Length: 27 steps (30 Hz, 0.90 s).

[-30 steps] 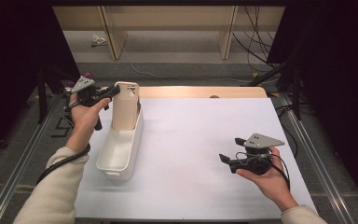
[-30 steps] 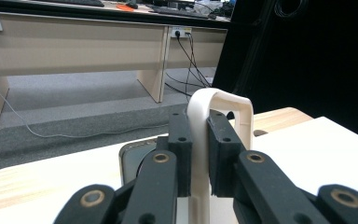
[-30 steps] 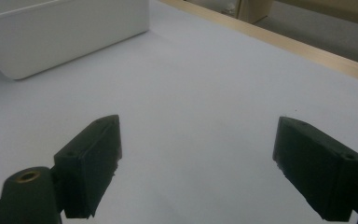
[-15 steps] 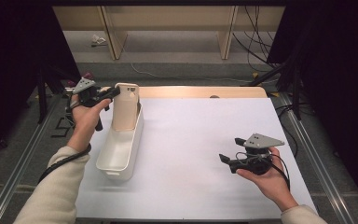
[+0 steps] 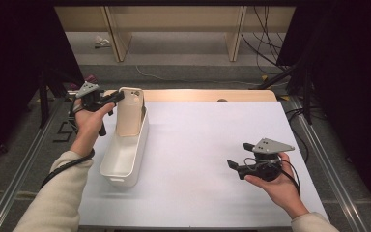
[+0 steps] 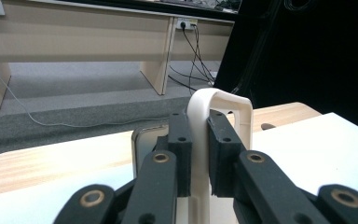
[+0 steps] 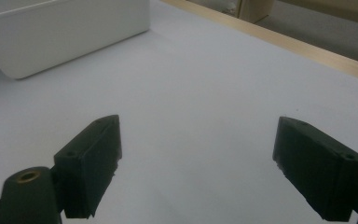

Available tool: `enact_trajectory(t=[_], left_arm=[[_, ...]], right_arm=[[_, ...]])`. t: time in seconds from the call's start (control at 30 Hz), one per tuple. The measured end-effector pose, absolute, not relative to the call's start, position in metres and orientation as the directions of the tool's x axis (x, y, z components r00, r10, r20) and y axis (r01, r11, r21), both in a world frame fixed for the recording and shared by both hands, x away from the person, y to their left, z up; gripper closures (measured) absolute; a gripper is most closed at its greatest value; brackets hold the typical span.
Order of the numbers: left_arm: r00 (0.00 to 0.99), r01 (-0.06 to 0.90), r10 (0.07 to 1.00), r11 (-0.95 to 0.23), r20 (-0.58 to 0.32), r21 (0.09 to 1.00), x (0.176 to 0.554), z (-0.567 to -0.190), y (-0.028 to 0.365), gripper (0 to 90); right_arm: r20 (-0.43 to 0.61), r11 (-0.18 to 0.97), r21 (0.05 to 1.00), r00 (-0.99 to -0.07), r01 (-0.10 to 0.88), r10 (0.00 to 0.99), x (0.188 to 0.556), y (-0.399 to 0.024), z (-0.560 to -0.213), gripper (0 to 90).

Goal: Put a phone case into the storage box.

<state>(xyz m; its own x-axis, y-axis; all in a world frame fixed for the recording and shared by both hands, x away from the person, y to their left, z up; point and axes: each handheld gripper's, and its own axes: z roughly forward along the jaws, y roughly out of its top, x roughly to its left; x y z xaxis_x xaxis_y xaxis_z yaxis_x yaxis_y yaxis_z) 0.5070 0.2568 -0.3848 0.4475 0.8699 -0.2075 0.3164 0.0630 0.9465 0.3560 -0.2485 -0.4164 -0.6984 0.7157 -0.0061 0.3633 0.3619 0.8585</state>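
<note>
The broad white-topped table [image 5: 212, 145] with a pale wooden edge carries the work, and a grey floor with light wooden bench legs lies beyond its far side. On the table's left part stands a long, narrow white plastic tub [image 5: 125, 154] with rounded corners, its length running away from the person. At the tub's far end a cream-coloured flat plastic piece with a rounded loop-shaped top [image 5: 129, 112] stands upright, its lower part down inside the tub. The left tongs [image 5: 117, 96] reach in from the left at the height of that piece's upper edge; in the left gripper view the left tongs [image 6: 199, 154] are clenched on the thin cream rim [image 6: 200, 140], one black pad pressed against each face. The right tongs [image 5: 232, 166] rest low over the bare white surface on the table's right part, well apart from the tub, pointing left toward it. In the right gripper view the right tongs [image 7: 198, 163] stand released, wide apart, with bare white tabletop between them.
</note>
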Motion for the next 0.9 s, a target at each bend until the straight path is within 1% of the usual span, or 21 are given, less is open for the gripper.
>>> enact_trajectory(t=[0.9], left_arm=[[0.454, 0.348, 0.866, 0.043, -0.209, 0.936, 0.523, -0.400, 0.253, 80.8]], right_arm=[[-0.003, 0.364, 0.857, -0.702, 0.365, 0.712, 0.356, -0.248, -0.417, 16.2]])
